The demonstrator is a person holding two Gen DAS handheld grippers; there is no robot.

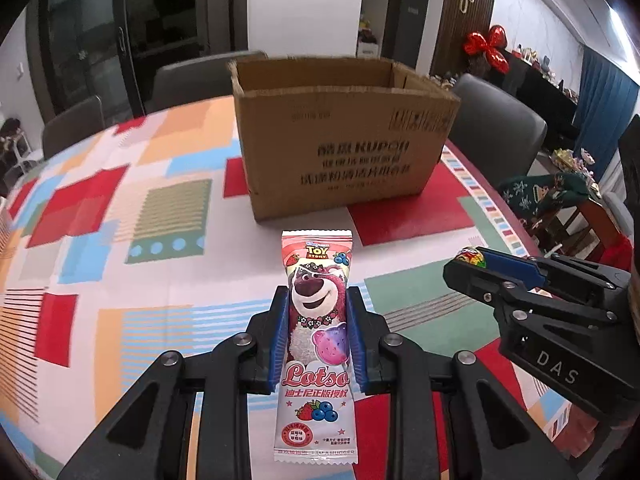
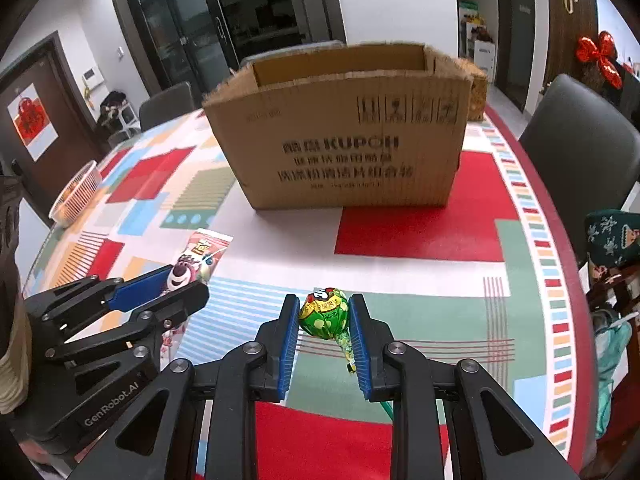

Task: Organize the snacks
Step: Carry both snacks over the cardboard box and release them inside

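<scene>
Near the open brown cardboard box (image 1: pixel 344 136), left gripper (image 1: pixel 318 334) clamped the pink Lotso candy packet (image 1: pixel 316 340); right gripper (image 2: pixel 325 332) clamped the green foil lollipop (image 2: pixel 325 314). Clear the near rim before releasing.

Dark chairs (image 2: pixel 580 152) around patchwork-clothed table (image 2: pixel 420 216)

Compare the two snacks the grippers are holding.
The Lotso packet is long, flat and pink-white; the green lollipop is a small round ball in crinkled wrap. The packet sticks out past the left gripper; the lollipop sits within the right gripper. Both are clamped between blue pads, facing the cardboard box.
</scene>
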